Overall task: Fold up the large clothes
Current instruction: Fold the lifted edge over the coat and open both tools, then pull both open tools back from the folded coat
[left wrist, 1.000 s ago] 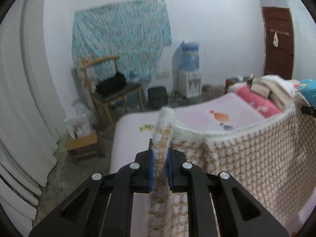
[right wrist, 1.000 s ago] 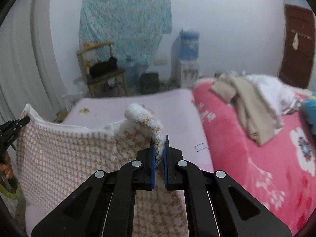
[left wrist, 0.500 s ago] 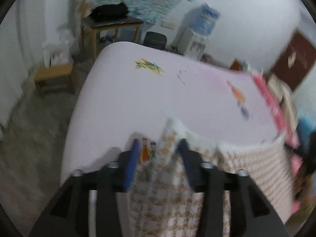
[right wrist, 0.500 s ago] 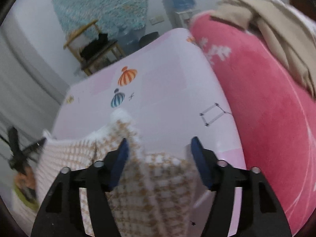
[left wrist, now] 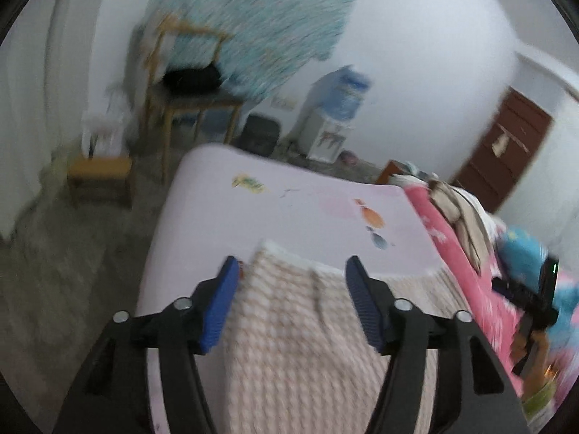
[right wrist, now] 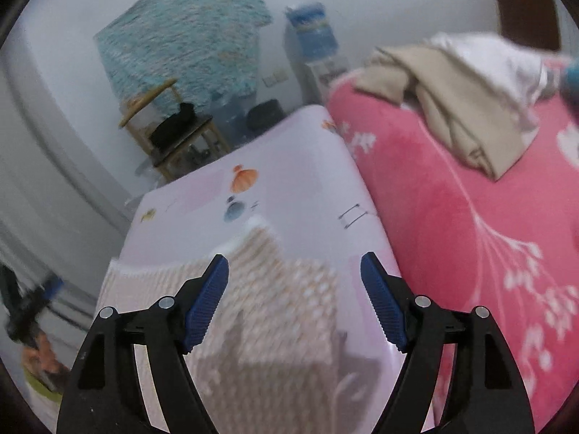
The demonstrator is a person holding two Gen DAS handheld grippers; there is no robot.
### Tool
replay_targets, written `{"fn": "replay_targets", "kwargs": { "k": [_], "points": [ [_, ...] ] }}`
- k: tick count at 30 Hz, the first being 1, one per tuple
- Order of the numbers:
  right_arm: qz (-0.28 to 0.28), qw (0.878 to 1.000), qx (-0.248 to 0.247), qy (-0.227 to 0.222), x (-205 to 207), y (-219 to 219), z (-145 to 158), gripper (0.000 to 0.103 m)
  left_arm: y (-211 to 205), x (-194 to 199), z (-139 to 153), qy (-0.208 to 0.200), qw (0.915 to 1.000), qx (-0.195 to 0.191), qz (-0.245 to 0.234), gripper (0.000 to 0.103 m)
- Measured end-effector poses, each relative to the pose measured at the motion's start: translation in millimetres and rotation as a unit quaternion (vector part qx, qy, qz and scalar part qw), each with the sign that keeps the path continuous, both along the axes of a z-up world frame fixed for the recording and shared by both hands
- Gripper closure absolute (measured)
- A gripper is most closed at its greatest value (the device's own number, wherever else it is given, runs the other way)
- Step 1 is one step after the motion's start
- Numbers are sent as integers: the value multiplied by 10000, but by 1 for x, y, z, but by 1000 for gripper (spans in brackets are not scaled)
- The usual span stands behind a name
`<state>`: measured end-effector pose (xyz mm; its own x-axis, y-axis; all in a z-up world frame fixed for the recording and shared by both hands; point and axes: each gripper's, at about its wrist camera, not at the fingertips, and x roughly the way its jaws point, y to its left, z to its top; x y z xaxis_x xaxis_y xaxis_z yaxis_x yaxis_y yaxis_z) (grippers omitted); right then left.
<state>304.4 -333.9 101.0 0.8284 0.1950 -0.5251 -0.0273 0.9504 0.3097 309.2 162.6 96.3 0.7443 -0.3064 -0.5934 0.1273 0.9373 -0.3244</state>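
Lying loose on the pale lilac sheet of the bed (left wrist: 202,217), the checked beige-and-white garment (left wrist: 307,325) has nothing gripping it right now. The left gripper (left wrist: 291,275) stands over its near-left part with jaws wide apart, and the right gripper (right wrist: 294,271) hovers over its other side, jaws just as wide, cloth visible between the blue pads (right wrist: 206,300) but not pinched.

Both views are smeared, so how flat the garment sits is hard to judge. From the right wrist view one corner looks peaked up into a ridge with a shadowed hollow under it, which suggests a bunched layer, not a clean fold. If either gripper closes there, I'd expect it to catch two layers at once and drag the fold crooked.

The garment's left edge also lies close to the side of the bed; a careless tug that way could slide it off toward the floor (left wrist: 72,271).

On the pink blanket (right wrist: 452,217) a beige pile of clothes (right wrist: 452,94) sits well apart from the work.
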Motion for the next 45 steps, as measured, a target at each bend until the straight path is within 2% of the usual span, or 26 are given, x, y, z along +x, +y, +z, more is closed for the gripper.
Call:
{"fn": "replay_targets", "kwargs": {
  "k": [4, 7, 9, 13, 18, 22, 26, 30, 34, 37, 40, 45],
  "points": [
    [173, 9979, -557, -269, -67, 42, 3, 11, -21, -63, 20, -239, 9988, 313, -275, 21],
    [328, 9952, -844, -369, -123, 74, -5, 8, -39, -115, 21, -342, 9980, 478, -216, 10],
    [397, 9940, -956, -363, -146, 90, -11, 8, -46, -142, 19, -403, 9978, 519, -75, 6],
    [395, 9917, -1159, -383, -187, 121, -24, 8, -59, -175, 10, -210, 9989, 414, -10, 6],
    [77, 9838, -1698, -561, -220, 153, -33, 8, -75, -203, 4, -209, 9973, 690, 163, 5],
    [-10, 9794, -1915, -641, -230, 170, -37, 8, -85, -214, 2, -244, 9938, 1039, 312, 6],
    [-61, 9784, -1942, -706, -234, 176, -39, 8, -96, -227, 1, -360, 9833, 1614, 759, 5],
    [-252, 9735, -2123, -816, -244, 181, -40, 8, -103, -233, -2, -364, 9780, 1855, 887, 5],
    [-465, 9683, -2268, -935, -247, 182, -39, 8, -111, -232, -9, -242, 9765, 1992, 783, 5],
    [-483, 9710, -2158, -913, -246, 180, -39, 8, -115, -229, -14, -142, 9746, 2098, 765, 5],
    [-426, 9755, -2015, -770, -241, 178, -41, 8, -114, -228, -15, -91, 9770, 1955, 848, 6],
    [-414, 9778, -1985, -530, -234, 179, -49, 8, -116, -221, -23, 170, 9747, 2022, 935, 5]
  ]
}}
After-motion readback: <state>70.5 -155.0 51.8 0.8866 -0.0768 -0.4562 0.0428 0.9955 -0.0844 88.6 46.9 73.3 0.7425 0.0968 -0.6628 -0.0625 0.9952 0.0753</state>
